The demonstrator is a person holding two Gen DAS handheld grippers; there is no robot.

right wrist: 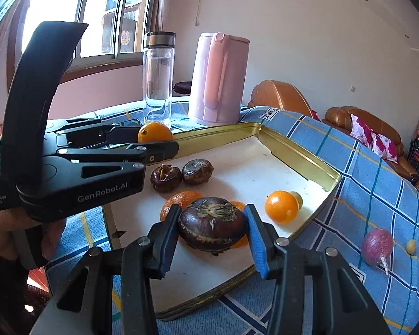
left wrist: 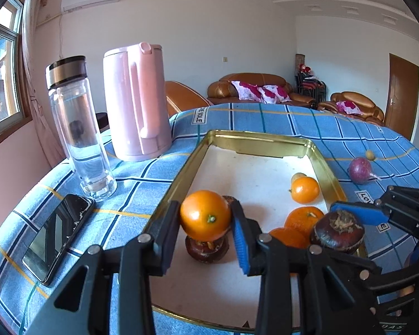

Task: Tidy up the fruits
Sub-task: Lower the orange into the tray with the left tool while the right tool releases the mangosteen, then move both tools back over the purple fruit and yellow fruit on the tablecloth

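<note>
A: Left wrist view?
B: The left gripper (left wrist: 206, 219) clamps an orange (left wrist: 205, 215) above the tray (left wrist: 181, 173); bottle (left wrist: 78, 128), kettle (left wrist: 137, 103) and phone (left wrist: 58, 234) stand leftward.

A: Right wrist view?
B: The right gripper (right wrist: 212, 224) clamps a water chestnut (right wrist: 212, 223) over the tray, hiding tangerines (right wrist: 178, 199); a radish (right wrist: 377, 247) lies outside.

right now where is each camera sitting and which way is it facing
Left wrist: on the left gripper, facing along the gold tray toward the sofas; it holds an orange, with the right gripper at its right.
Right wrist: on the right gripper, facing across the tray toward the window; it holds a water chestnut, with the left gripper and hand at its left.
Shared: tray, pink kettle, glass bottle, both held fruits.
</note>
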